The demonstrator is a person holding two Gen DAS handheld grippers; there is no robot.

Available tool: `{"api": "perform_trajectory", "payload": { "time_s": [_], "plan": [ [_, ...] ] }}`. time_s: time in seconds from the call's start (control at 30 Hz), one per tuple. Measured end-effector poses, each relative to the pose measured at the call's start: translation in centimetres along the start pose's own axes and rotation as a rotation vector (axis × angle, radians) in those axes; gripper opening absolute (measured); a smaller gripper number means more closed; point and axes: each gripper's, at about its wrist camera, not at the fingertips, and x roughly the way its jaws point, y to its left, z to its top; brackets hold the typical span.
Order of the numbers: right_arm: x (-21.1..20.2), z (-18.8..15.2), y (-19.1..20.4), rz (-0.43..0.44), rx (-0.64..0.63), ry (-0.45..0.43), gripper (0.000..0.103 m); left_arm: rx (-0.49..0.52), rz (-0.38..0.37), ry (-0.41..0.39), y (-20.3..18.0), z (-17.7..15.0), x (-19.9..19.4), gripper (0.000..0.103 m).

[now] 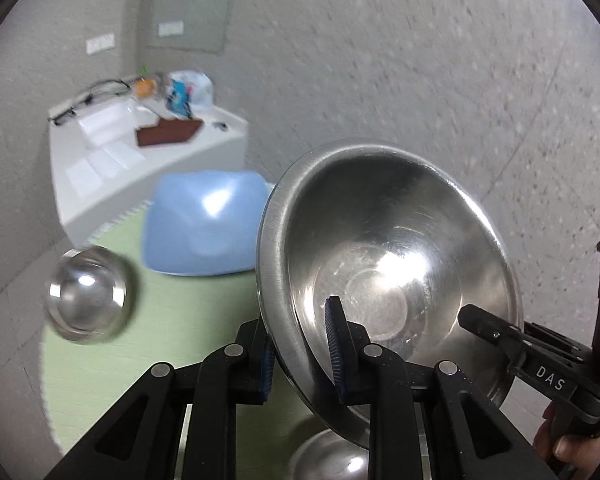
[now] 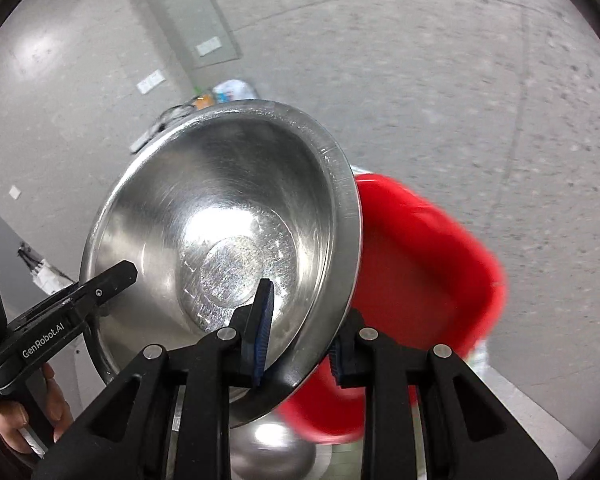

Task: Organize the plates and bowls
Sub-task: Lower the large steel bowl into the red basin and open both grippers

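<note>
Grippers left (image 1: 302, 354) and right (image 2: 298, 346) are clamping opposite rims of the steel bowl (image 1: 388, 240), carrying it; next, level lowering.

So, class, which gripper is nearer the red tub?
Right. The right gripper clamps the rim of the steel bowl beside the red tub; the left gripper clamps the opposite rim, across the bowl from it.

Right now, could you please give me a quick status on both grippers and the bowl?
Left gripper and right gripper both shut on the large steel bowl, opposite rims, held tilted in the air. Another steel bowl directly below. Nothing blocking.
</note>
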Motion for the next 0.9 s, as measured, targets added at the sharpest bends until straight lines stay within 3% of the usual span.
{"api": "perform_trajectory", "payload": {
  "time_s": [0.2,0.4,0.67,0.73,0.8,0.9],
  "plan": [
    [3.7,0.1,-5.9,-0.03,0.023,0.116,0.026,0.018,0.018,0.119,-2.0,-2.0,6.2,0.02],
    [6.0,-1.1,-8.2,-0.026,0.027,0.188,0.027,0.021,0.09,0.175,-2.4,-4.6,8.8,0.021],
    [7.2,-0.9,-7.9,-0.053,-0.029,0.208,0.031,0.029,0.136,0.191,-4.3,-3.0,11.8,0.024],
    [7.2,-0.9,-7.7,-0.06,-0.036,0.209,0.032,0.034,0.142,0.196,-5.4,-1.1,12.5,0.025],
    [7.2,-0.8,-7.5,-0.062,-0.044,0.211,0.041,0.039,0.149,0.206,-6.1,0.1,13.5,0.026],
    [6.8,-0.5,-7.5,-0.033,-0.033,0.214,0.058,0.032,0.135,0.208,-6.4,0.6,13.6,0.039]
  ]
}}
